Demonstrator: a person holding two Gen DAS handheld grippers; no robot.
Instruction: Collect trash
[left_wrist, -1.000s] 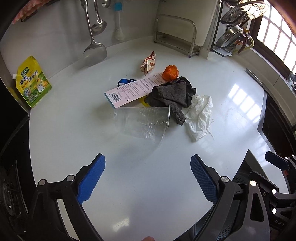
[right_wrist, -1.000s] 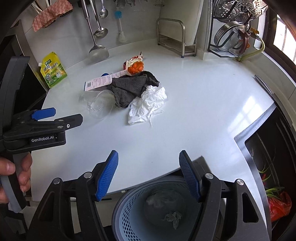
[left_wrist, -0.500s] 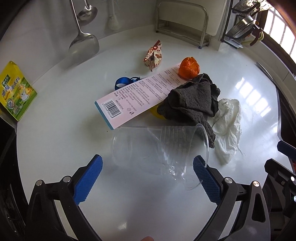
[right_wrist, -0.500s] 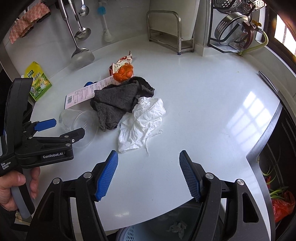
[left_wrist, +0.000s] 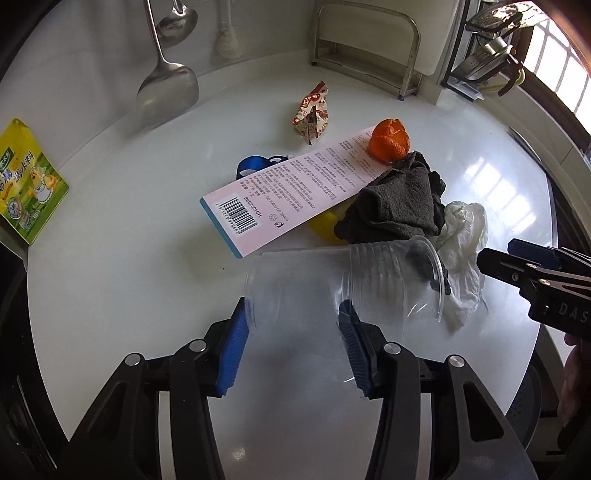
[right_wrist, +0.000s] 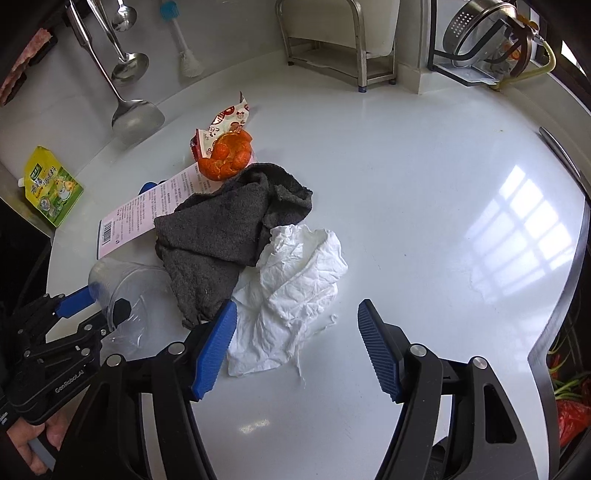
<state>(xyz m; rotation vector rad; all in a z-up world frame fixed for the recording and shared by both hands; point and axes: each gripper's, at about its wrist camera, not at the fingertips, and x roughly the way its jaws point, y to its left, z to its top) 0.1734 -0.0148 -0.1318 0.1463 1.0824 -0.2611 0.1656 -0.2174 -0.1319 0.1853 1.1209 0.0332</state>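
A clear plastic cup lies on its side on the white counter. My left gripper is closing on the cup's base end, and its blue pads meet the cup on both sides. In the right wrist view the same cup sits at the lower left between those fingers. My right gripper hangs open over the near edge of a crumpled white tissue, touching nothing. A dark grey cloth, a pink printed card, an orange peel and a snack wrapper lie behind.
A yellow-green seasoning pouch stands at the left edge. Ladles hang on the back wall beside a metal rack. A blue ribbon and a yellow piece peek from under the card. A grey mesh bin sits below the counter's near right edge.
The left gripper moved in over the cup and its jaws narrowed from wide apart onto the cup's base end. The right gripper travelled from above the bin to over the white tissue.
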